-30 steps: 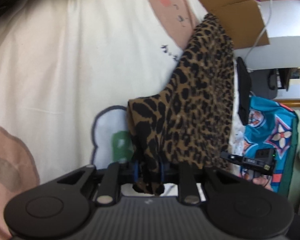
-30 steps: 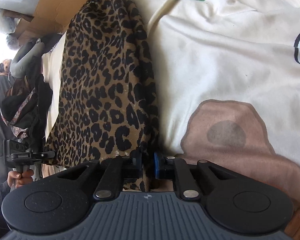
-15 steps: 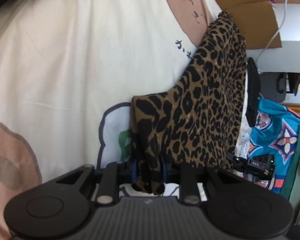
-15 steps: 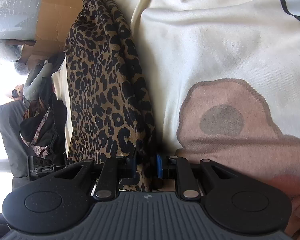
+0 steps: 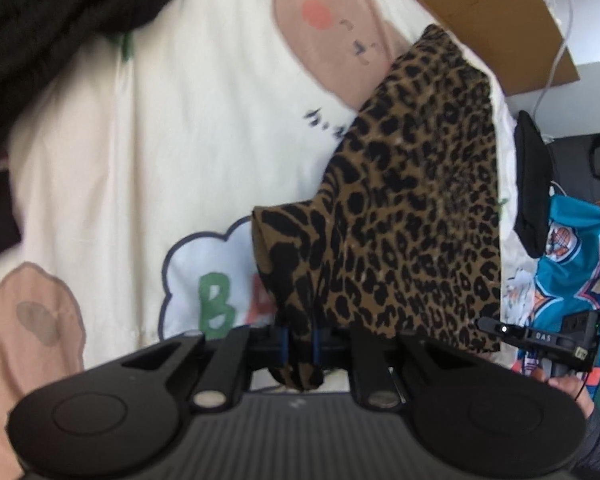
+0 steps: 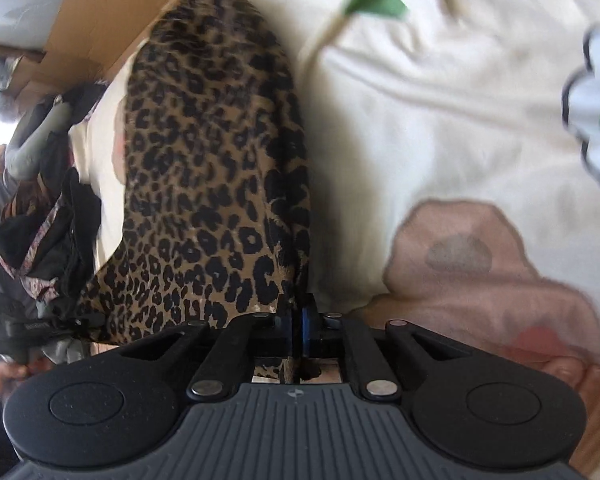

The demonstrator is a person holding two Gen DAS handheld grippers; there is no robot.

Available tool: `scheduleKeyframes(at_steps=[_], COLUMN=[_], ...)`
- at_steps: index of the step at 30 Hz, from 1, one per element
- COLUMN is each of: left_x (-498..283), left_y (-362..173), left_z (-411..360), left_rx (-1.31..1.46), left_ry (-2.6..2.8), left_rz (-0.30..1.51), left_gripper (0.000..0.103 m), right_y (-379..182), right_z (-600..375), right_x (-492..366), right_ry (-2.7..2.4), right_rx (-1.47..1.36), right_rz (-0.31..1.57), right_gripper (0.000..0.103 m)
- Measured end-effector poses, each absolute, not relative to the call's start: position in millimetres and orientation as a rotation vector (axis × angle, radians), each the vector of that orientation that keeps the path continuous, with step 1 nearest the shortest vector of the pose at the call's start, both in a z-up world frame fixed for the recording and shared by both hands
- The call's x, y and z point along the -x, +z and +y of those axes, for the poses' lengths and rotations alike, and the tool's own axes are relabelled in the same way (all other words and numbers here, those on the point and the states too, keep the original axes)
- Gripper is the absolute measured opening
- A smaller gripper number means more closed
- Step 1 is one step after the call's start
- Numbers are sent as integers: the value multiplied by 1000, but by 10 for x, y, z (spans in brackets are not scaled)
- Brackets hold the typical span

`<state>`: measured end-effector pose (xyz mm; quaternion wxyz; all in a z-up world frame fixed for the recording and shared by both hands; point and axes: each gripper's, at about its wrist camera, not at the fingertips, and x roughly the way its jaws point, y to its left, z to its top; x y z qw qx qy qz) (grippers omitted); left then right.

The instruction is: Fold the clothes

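Observation:
A leopard-print garment (image 5: 412, 216) stretches from my grippers away over a cream cartoon-print bed sheet (image 5: 188, 132). My left gripper (image 5: 299, 347) is shut on one near corner of the leopard-print garment, with cloth bunched between its blue pads. In the right wrist view the same garment (image 6: 208, 168) hangs as a long folded panel, and my right gripper (image 6: 297, 332) is shut on its other near corner. The far end of the garment rests near the sheet's far edge. Each gripper shows in the other's view, held by a hand (image 5: 564, 384).
A dark pile of clothes (image 5: 48, 24) lies at the upper left of the sheet. A cardboard box (image 5: 496, 12) stands beyond the bed. A turquoise patterned cloth (image 5: 576, 264) is at the right. Dark patterned clothes (image 6: 48, 236) lie left in the right wrist view.
Both grippers keep their hold on the garment and have shifted over the sheet; more of the printed cloud with letters and the dark clothes pile now shows. Both views are motion-blurred.

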<state>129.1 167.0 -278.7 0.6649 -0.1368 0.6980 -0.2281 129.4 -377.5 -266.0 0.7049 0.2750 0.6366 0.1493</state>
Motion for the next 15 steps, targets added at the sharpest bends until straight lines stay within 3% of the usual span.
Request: scheduleKeyframes(at_steps=[15], left_x=[-1389], left_y=[-1639], left_z=[1618], left_rx=[350], left_ry=[-566], left_rz=[1411], left_gripper=[10], right_y=[-1315], right_z=[-3764], right_x=[-1473], right_ry=[364], right_rx=[-539], right_rz=[1247], right_gripper=[2])
